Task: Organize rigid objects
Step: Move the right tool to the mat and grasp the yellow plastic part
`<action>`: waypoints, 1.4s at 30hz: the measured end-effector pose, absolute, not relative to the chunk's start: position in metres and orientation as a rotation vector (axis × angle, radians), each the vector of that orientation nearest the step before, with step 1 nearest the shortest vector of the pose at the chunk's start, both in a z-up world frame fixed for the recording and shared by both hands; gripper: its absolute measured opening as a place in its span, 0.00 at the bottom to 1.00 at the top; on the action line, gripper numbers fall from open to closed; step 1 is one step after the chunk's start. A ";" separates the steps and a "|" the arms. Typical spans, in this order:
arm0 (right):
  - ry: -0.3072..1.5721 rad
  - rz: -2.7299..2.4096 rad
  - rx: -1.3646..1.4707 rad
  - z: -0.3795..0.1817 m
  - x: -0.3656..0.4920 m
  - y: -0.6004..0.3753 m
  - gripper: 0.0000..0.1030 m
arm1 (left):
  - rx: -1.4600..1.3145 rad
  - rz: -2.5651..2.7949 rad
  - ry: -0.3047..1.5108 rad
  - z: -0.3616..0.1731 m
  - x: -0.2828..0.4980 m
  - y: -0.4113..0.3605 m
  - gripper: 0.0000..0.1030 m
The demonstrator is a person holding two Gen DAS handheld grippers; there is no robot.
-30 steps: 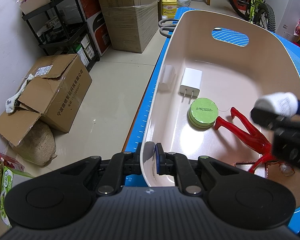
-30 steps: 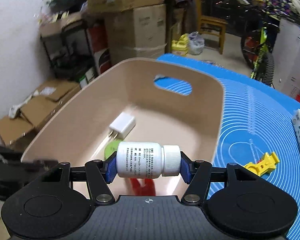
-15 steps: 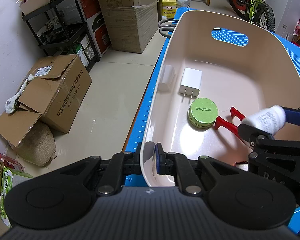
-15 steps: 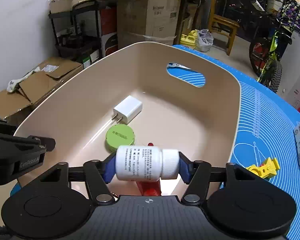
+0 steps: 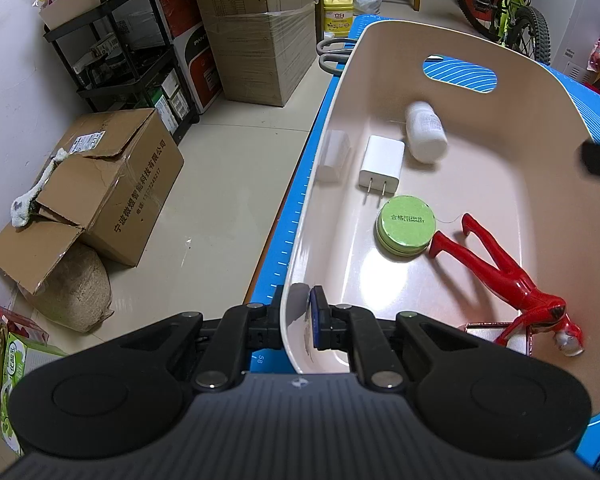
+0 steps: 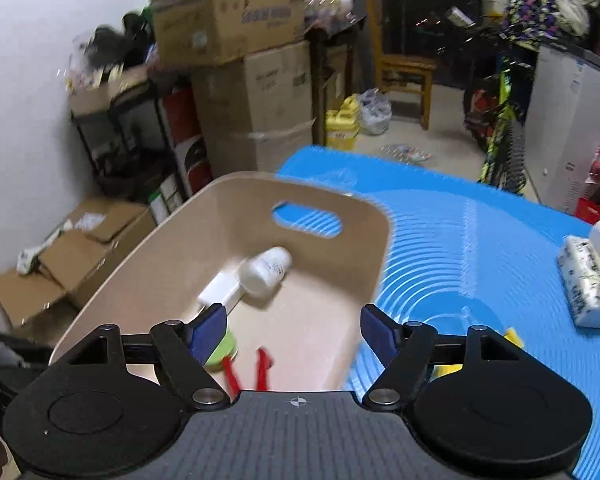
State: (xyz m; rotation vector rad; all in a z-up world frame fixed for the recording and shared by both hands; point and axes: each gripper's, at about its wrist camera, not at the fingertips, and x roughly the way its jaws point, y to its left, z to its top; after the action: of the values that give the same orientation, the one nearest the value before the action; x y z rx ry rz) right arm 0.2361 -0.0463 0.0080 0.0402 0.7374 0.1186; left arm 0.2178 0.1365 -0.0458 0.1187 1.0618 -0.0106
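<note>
Right wrist, bottle (image 6: 266, 271) beyond hand-held gripper (image 6: 293, 331)

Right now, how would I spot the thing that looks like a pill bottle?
Find the big beige tub on the blue mat. Look toward its far end, below the handle cut-out: the white bottle lies on its side beside a flat white charger. It is the only round, capped, all-white item; the green tin and red figure lie nearer.
</note>
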 end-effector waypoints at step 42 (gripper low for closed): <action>0.980 -0.252 0.226 -0.126 0.290 -0.179 0.79 | 0.126 -0.007 1.061 -0.045 0.217 0.137 0.14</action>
State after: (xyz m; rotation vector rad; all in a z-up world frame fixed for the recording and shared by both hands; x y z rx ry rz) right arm 0.2905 -0.1791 -0.1260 0.2262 0.9799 -0.2519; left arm 0.2173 0.1370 -0.0450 0.1260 1.0612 -0.0071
